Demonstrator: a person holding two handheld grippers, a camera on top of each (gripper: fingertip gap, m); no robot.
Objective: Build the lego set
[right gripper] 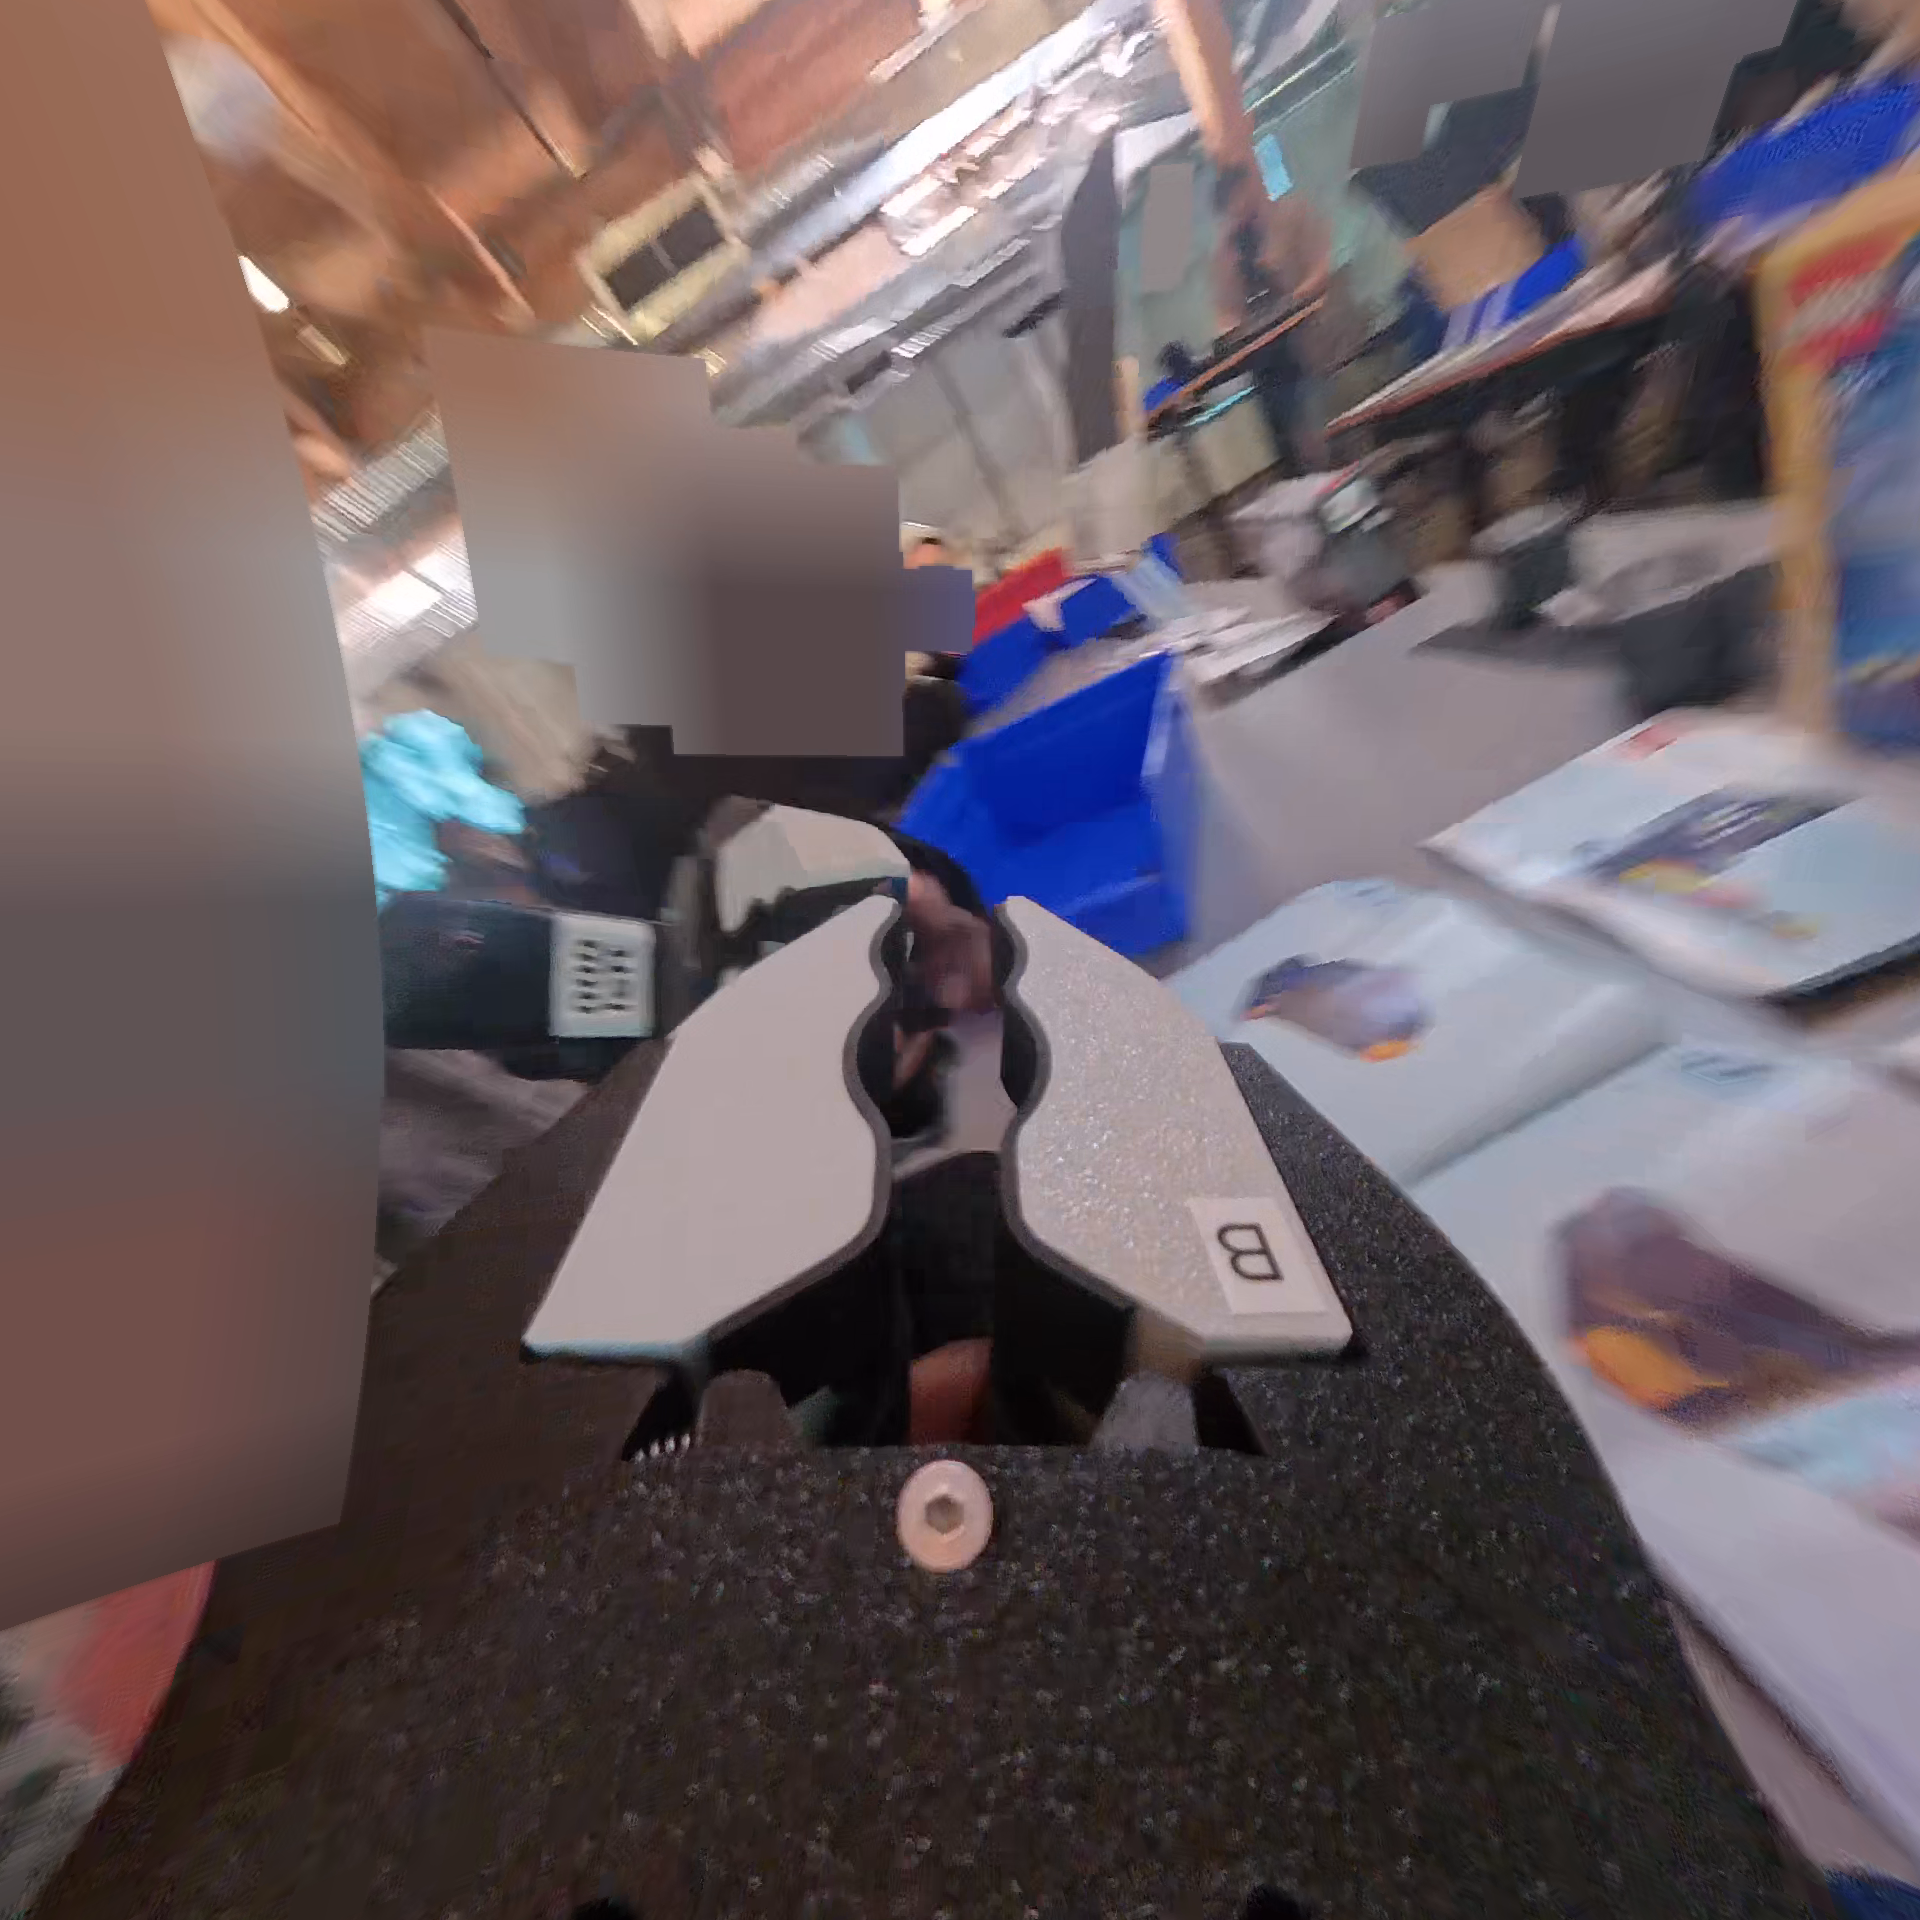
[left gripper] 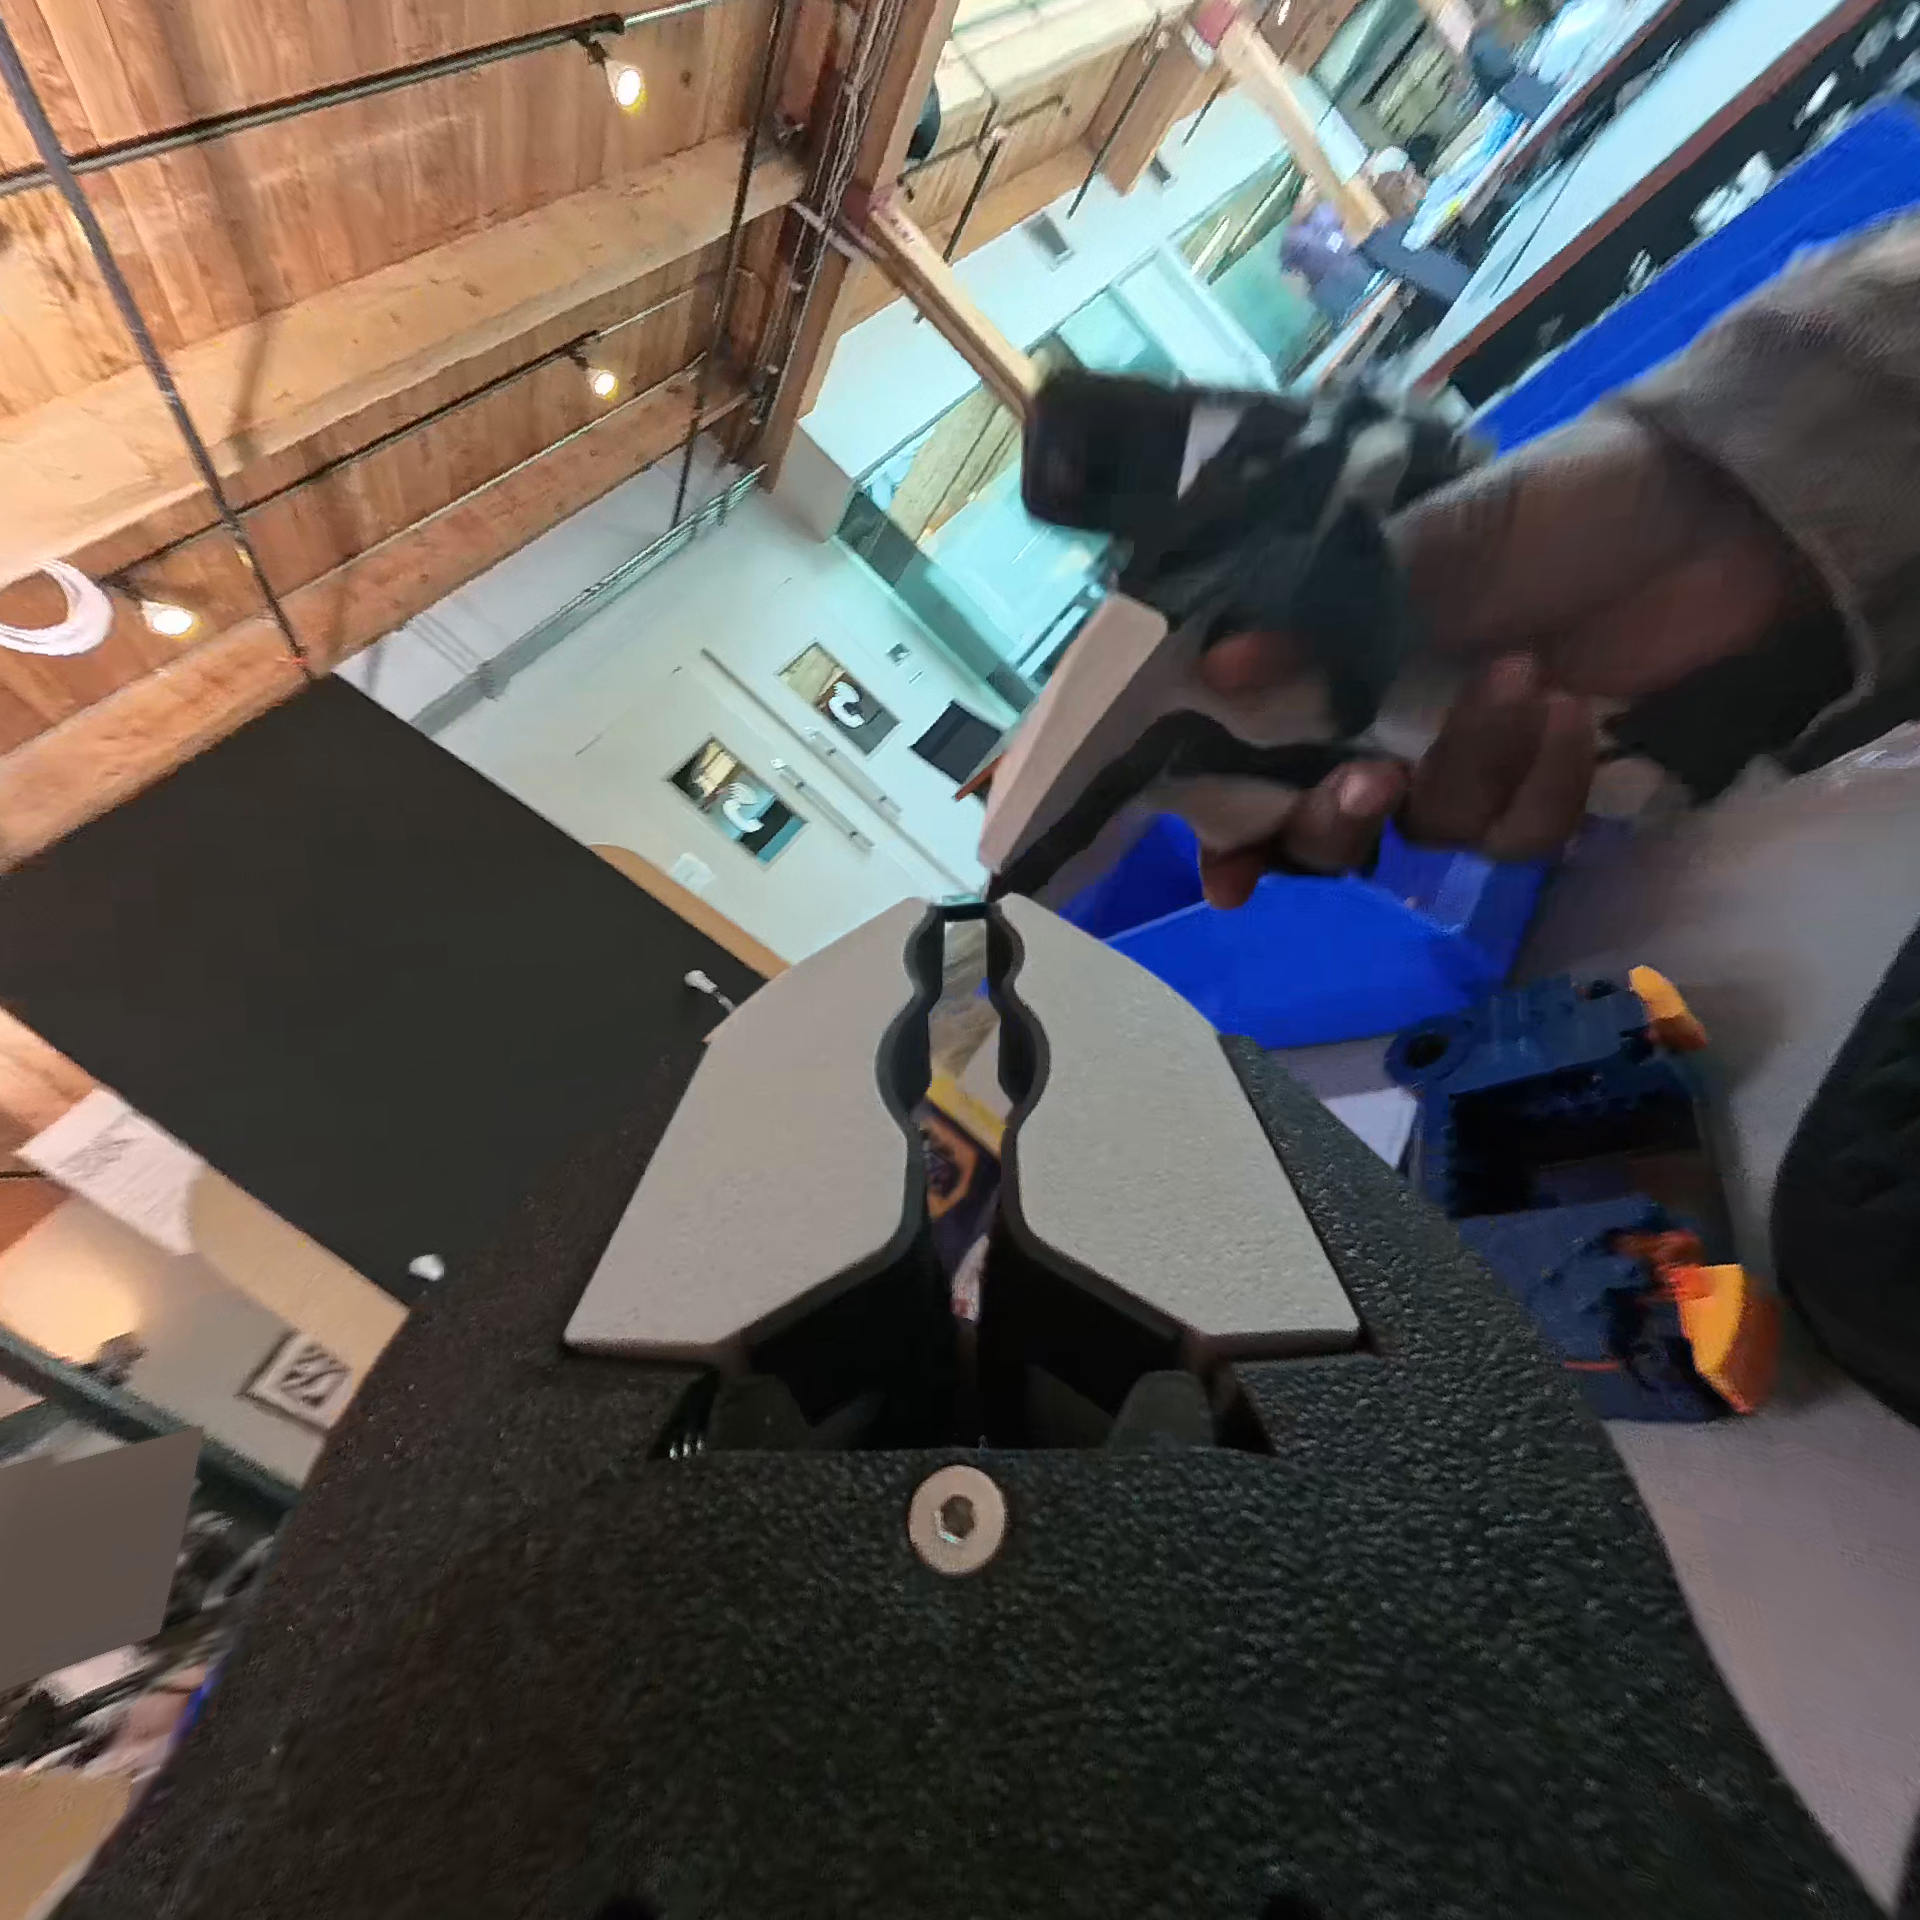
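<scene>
My left gripper (left gripper: 963, 914) is raised and tilted, its jaws nearly together on a small thin black piece (left gripper: 964, 912) at the fingertips. My right gripper (right gripper: 951, 914) is a little open with nothing clearly between its fingers; a blurred hand shows through the gap. In the left wrist view the right gripper (left gripper: 1081, 748), held by a hand (left gripper: 1538, 665), points its tip right next to the left gripper's tip. A dark blue and orange lego build (left gripper: 1558, 1122) lies on the table to the right. The left gripper (right gripper: 800, 862) shows in the right wrist view.
A blue bin (left gripper: 1299, 966) stands behind the gripper tips; it also shows in the right wrist view (right gripper: 1049, 800). Open instruction booklets (right gripper: 1558, 1039) lie on the grey table at right. A lego box (right gripper: 1860, 468) stands at far right. Both views are motion-blurred. Only a small space, under 4 cm, lies between the two pairs of fingers.
</scene>
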